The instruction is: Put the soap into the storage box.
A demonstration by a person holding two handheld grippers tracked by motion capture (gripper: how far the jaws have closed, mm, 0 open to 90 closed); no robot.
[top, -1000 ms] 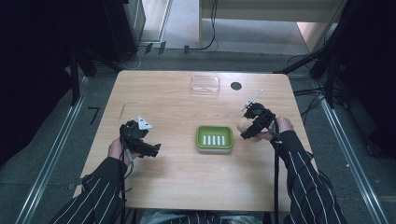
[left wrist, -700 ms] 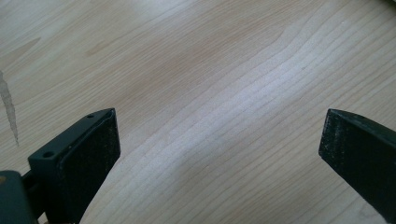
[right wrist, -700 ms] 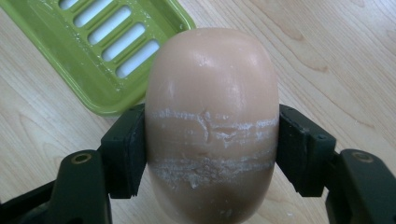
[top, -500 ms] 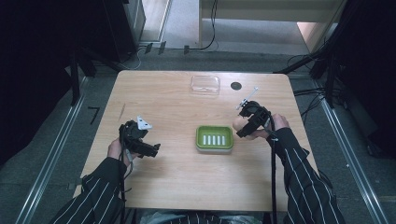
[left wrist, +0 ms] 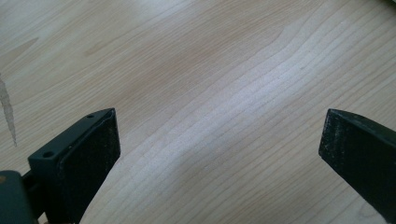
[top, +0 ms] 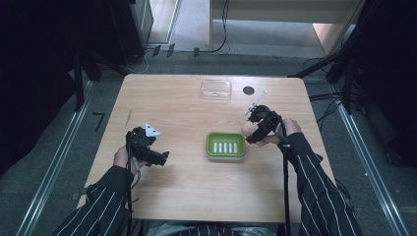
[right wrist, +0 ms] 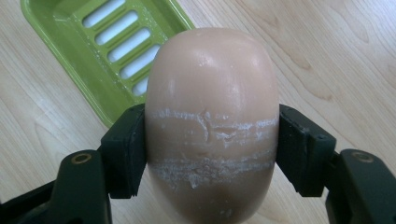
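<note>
Right gripper point(top: 252, 132) is pinching the peach soap bar point(right wrist: 212, 116) just beside the green soap dish point(top: 225, 146); left gripper point(left wrist: 217, 154) is hovering, jaws spread, over the bare wooden surface point(top: 172, 108).

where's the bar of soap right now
The soap is clamped in the right gripper, held just off the right edge of the green soap dish in the high view.

Soap dish point(top: 225, 146) sits mid-table point(top: 172, 108); the soap point(top: 248, 129) hangs just off its right edge, and the clear lid point(top: 216, 88) lies behind, near the far edge.
</note>
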